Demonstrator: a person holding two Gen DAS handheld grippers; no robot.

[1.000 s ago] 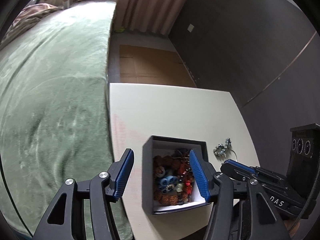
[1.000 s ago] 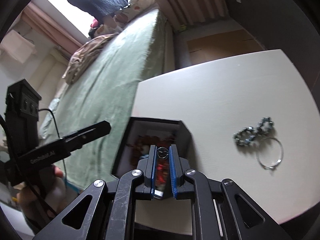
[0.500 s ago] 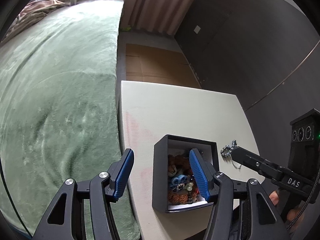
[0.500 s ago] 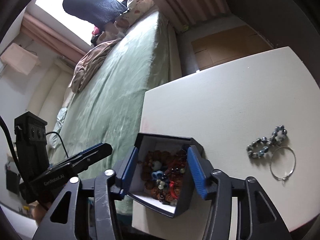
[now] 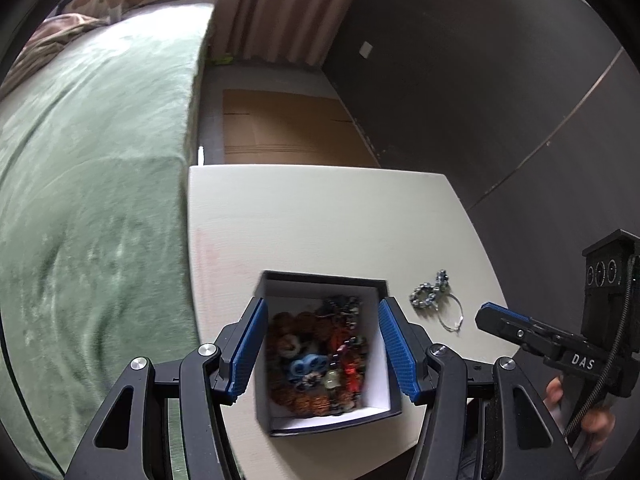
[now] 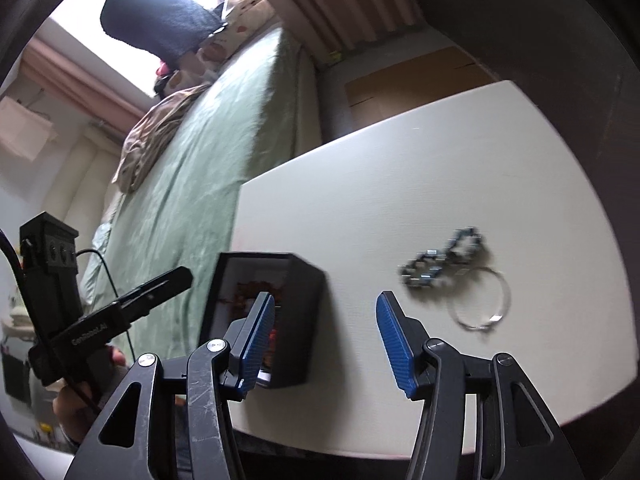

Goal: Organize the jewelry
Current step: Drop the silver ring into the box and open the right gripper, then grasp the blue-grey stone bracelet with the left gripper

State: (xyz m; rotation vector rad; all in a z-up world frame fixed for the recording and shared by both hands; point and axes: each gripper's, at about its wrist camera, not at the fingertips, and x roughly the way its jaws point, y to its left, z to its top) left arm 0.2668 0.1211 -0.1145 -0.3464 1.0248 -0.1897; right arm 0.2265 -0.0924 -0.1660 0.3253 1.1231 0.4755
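A black jewelry box (image 5: 288, 430) with a white lining stands near the front of the cream table (image 5: 320, 220). It holds several beaded bracelets and charms (image 5: 316, 360). My left gripper (image 5: 322, 350) is open and empty, with its fingers either side of the box, above it. A blue-grey bead bracelet (image 5: 430, 294) and a thin silver hoop (image 5: 450, 316) lie on the table right of the box. My right gripper (image 6: 324, 340) is open and empty, right of the box (image 6: 296, 320) and left of the bracelet (image 6: 444, 260) and hoop (image 6: 480, 300).
A bed with a green blanket (image 5: 88, 200) runs along the table's left edge. A dark wall (image 5: 500, 80) stands to the right. Flat cardboard (image 5: 288, 128) lies on the floor beyond the table.
My right gripper opened over the box, released a small ring into it, then moved right and out of the box. My left gripper shifted so the box sits between its fingers.
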